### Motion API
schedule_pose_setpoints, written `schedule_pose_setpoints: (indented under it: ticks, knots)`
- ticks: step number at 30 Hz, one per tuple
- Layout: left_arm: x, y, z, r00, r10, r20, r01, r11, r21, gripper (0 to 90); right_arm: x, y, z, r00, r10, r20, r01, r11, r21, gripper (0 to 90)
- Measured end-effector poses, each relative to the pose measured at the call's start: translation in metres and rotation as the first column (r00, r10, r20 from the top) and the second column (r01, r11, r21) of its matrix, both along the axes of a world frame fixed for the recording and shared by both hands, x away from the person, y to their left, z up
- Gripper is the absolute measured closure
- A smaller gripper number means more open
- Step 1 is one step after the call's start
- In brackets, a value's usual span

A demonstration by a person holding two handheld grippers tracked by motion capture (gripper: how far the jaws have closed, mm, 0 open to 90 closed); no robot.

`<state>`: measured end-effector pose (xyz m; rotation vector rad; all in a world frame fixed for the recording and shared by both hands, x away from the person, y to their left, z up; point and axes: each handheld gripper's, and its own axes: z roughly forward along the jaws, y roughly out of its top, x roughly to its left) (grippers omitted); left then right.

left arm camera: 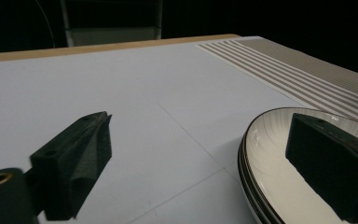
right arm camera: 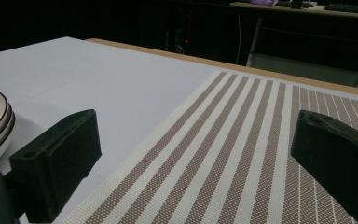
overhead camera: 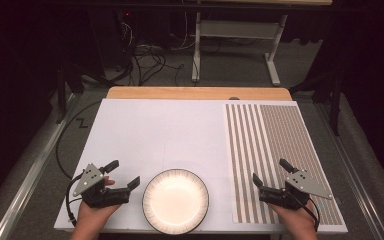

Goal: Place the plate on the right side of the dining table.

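On the white worktop (overhead camera: pixel 155 130), stacked plates (overhead camera: pixel 175 201) sit at the near edge between the left gripper (overhead camera: pixel 121 174) and right gripper (overhead camera: pixel 270 172), both with jaws spread, empty.

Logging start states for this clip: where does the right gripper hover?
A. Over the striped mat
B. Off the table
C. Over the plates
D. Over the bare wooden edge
A: the right gripper hangs open over the striped mat, while the stacked plates sit to its left, beside the left gripper.
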<state>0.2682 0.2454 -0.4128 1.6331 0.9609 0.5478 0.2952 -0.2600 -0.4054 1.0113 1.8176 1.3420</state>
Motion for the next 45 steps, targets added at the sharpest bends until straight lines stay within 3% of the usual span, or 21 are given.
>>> schedule_pose_setpoints:
  ticks: [6,13,18,24,32,45]
  knots:
    - [-0.003,-0.003,0.003,0.9993,-0.002,0.039,0.001,0.9999,0.017,8.6,-0.002,0.007,0.003,0.9997,0.026,-0.003,-0.026,0.9996,-0.006,2.7]
    - [-0.001,-0.003,0.001,0.9998,0.000,0.021,0.000,1.0000,0.006,4.3,-0.004,0.022,0.006,0.9978,0.066,-0.002,-0.066,0.9977,-0.016,2.6]
    - [-0.001,-0.002,0.000,0.9998,0.002,0.018,-0.002,1.0000,-0.009,2.6,-0.006,0.041,0.007,0.9920,0.126,-0.012,-0.126,0.9917,-0.023,3.1]
    - [-0.001,-0.003,-0.001,0.9998,-0.001,0.020,0.001,1.0000,-0.008,2.2,-0.006,0.054,0.008,0.9874,0.157,-0.018,-0.158,0.9869,-0.033,4.3]
    - [-0.001,-0.004,-0.002,0.9996,-0.001,0.027,0.002,1.0000,-0.008,2.2,-0.007,0.077,0.006,0.9720,0.230,-0.047,-0.233,0.9706,-0.061,7.9]
    - [-0.002,-0.005,-0.002,0.9995,0.001,0.033,-0.001,1.0000,-0.003,2.3,-0.009,0.100,0.004,0.9520,0.297,-0.075,-0.302,0.9506,-0.072,15.4]
